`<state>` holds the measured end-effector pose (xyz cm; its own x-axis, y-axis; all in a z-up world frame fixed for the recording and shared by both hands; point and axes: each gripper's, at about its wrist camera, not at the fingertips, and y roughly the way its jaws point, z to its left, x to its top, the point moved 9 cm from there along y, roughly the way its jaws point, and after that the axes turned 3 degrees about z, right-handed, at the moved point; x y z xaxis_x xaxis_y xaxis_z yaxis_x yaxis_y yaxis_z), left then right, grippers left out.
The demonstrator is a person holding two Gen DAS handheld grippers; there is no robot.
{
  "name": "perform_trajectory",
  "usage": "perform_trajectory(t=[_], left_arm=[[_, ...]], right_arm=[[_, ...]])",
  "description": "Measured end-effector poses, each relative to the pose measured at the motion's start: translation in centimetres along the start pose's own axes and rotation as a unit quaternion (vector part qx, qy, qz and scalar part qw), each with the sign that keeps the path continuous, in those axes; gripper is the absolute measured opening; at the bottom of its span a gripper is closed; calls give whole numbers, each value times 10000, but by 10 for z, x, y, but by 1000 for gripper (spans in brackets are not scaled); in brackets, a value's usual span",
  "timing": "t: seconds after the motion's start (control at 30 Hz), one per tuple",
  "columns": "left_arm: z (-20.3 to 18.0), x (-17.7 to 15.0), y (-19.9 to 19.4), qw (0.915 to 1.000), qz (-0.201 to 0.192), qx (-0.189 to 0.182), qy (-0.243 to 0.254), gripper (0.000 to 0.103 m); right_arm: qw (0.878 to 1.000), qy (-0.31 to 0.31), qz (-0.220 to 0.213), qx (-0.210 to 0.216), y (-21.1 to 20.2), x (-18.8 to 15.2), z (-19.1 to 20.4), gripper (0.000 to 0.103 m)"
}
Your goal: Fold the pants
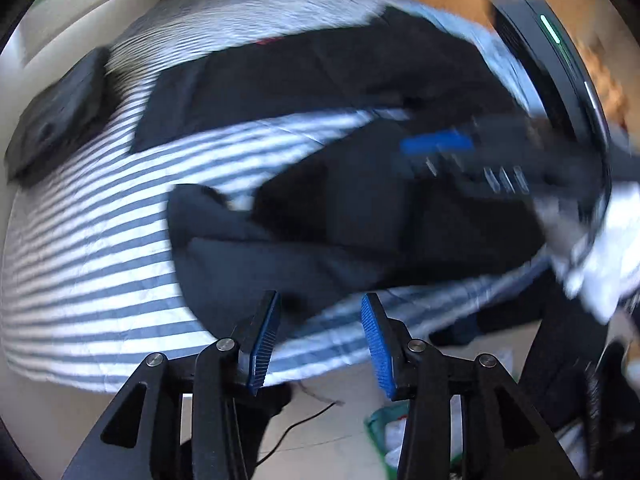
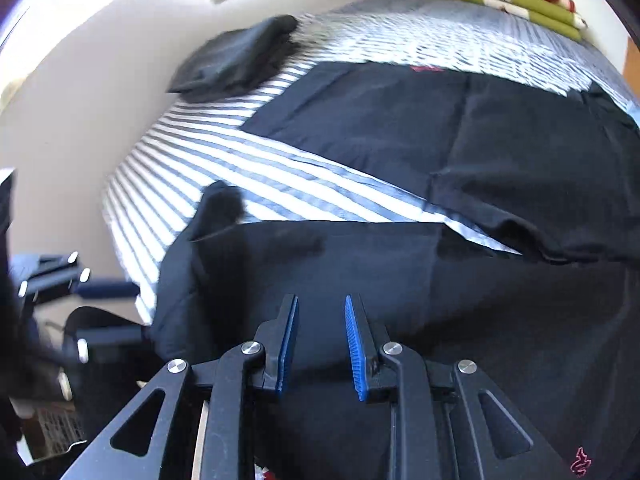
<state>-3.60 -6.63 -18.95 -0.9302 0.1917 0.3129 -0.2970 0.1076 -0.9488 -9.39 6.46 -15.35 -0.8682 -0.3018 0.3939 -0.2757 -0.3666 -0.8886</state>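
Note:
Black pants lie spread on a blue-and-white striped bed [image 1: 100,240], one leg far [image 1: 300,76] and one near [image 1: 320,220]. My left gripper [image 1: 319,300] hangs open over the bed's near edge, with the rumpled hem of the near leg just beyond its left pad and nothing between the pads. In the right wrist view my right gripper [image 2: 322,300] hovers above the near leg [image 2: 400,264], its blue pads a narrow gap apart with no cloth pinched. The far leg [image 2: 400,120] lies flat. The right gripper [image 1: 440,148] also shows blurred in the left wrist view, low over the pants.
A folded dark garment [image 2: 240,56] sits at the bed's far left corner by the white wall. A folded green blanket [image 2: 520,0] lies at the head end. Below the bed edge the floor holds a cable [image 1: 312,412] and a green bag [image 1: 384,428].

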Motion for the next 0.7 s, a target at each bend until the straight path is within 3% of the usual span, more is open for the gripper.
perform_trajectory(t=[0.07,0.17,0.2,0.23,0.27,0.33,0.47,0.57,0.7], left_arm=[[-11,-4,8,9991,5,370,215,45],[-5,2,17,9893,-80,1317,628,45],[0,6,21,9872,-87,1453,646,34],[3,8,23,9881,-70,1407,611,8],[5,10,25,9902,-29,1295,523,2],[13,15,21,9937,-81,1073,316,2],[21,20,3,9947,-245,963,259,2],[20,24,-12,9946,-345,922,329,2],[12,26,-24,9929,-365,1007,523,2]], right_arm=[[9997,158,-67,173,-12,-7,-10,22],[9989,319,-300,153,-45,-33,-36,22],[9984,426,-364,86,-57,-43,-49,22],[9973,600,-429,-7,-69,-55,-66,23],[9948,873,-505,-173,-85,-71,-87,24],[9852,1499,-675,-488,-113,-100,-131,31],[9457,2944,-902,-1038,-162,-171,-231,41],[9213,3536,-791,-1410,-174,-209,-281,48],[9007,4188,-892,-738,-168,-220,-304,52]])
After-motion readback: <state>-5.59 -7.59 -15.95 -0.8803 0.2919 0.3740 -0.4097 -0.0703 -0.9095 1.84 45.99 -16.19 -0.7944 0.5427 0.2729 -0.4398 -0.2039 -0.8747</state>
